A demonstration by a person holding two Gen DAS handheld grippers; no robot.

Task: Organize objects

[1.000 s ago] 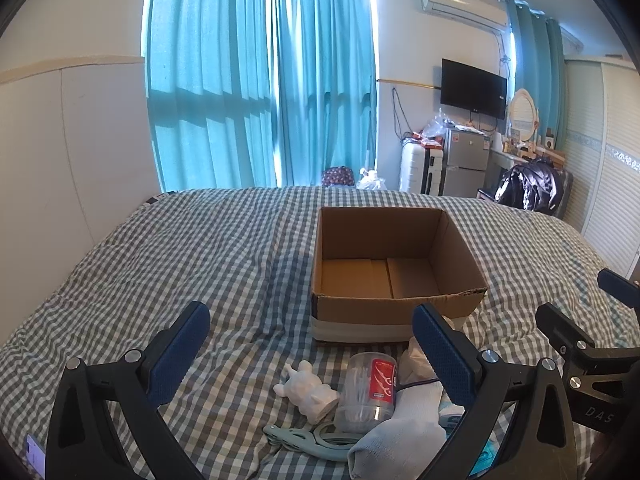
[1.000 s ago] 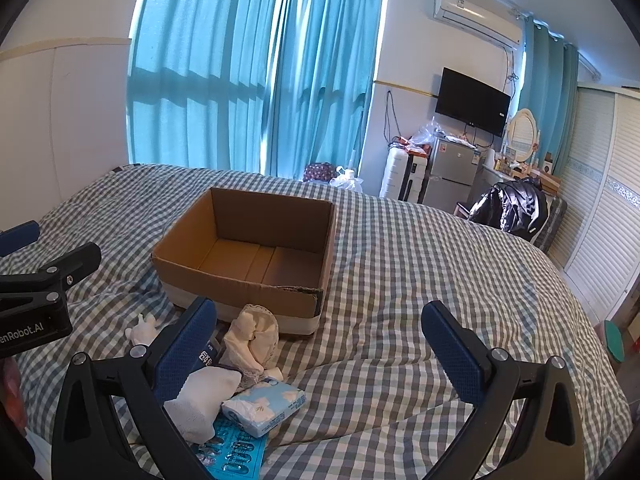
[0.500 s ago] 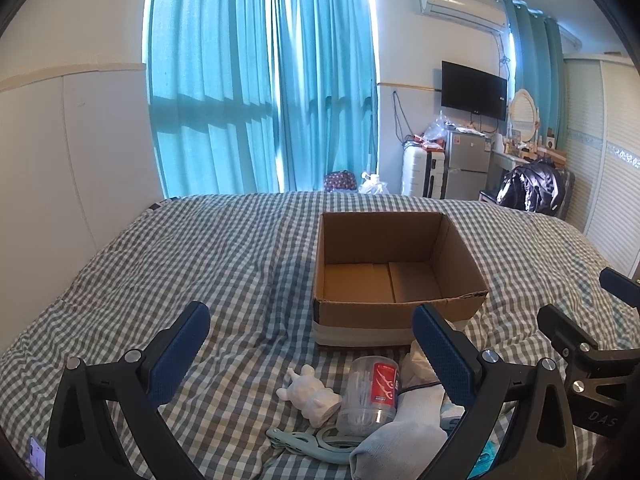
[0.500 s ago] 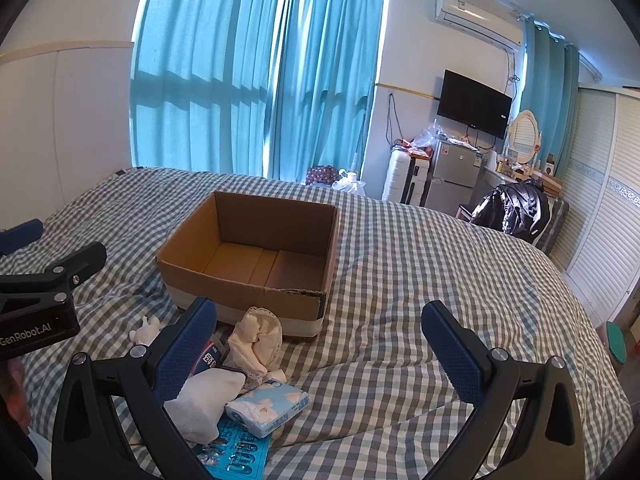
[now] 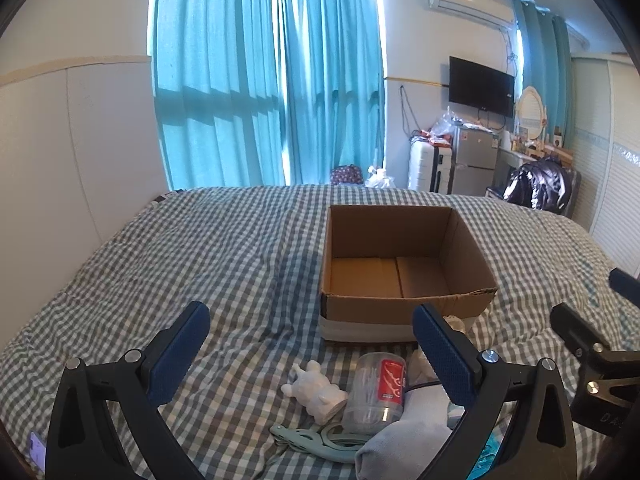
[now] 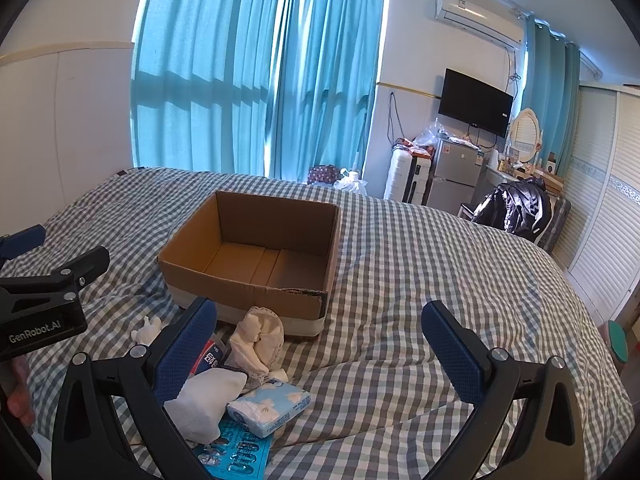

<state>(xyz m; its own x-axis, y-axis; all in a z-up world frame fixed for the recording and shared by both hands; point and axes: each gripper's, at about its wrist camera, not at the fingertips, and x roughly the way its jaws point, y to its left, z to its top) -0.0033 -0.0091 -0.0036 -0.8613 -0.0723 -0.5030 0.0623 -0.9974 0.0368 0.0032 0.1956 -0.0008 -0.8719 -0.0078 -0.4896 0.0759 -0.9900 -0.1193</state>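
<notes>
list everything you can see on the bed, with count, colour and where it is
cardboard box: 1, brown, mid-bed, nothing visible inside
figurine: 1, white, before box
clear jar: 1, red label, lying beside figurine
clip: 1, pale green, before the jar
sock: 1, white, near pile
lace cloth: 1, cream, against box front
tissue pack: 1, white-blue, right of sock
blister card: 1, blue, nearest
left gripper: open
right gripper: open
</notes>
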